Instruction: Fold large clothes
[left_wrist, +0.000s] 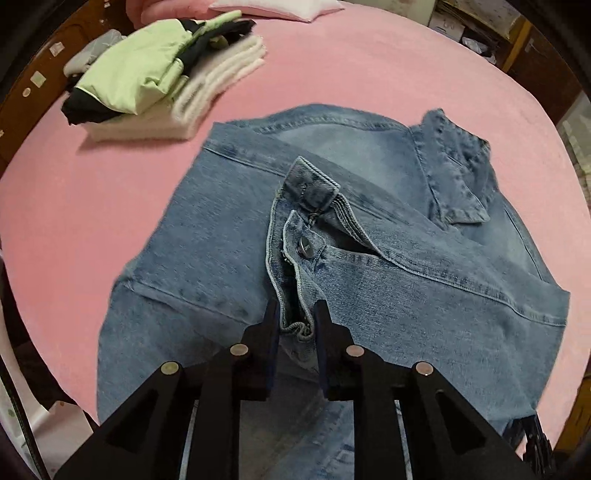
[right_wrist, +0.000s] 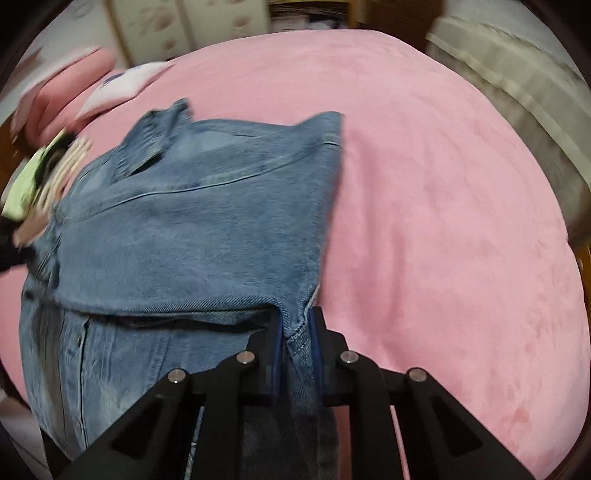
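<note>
A blue denim jacket (left_wrist: 388, 258) lies partly folded on a pink bed cover (left_wrist: 92, 221), collar at the far right. My left gripper (left_wrist: 297, 314) is shut on the jacket's buttoned front placket near its hem. In the right wrist view the jacket (right_wrist: 192, 229) fills the left half, and my right gripper (right_wrist: 297, 317) is shut on a denim corner at the jacket's right edge, holding it just above the pink cover (right_wrist: 443, 221). The view is motion-blurred.
A stack of folded clothes (left_wrist: 155, 81), light green and black on white, sits at the far left; it also shows blurred in the right wrist view (right_wrist: 40, 184). Pink and white pillows (left_wrist: 277, 7) lie at the bed's head. A grey-beige blanket (right_wrist: 517, 92) lies at right.
</note>
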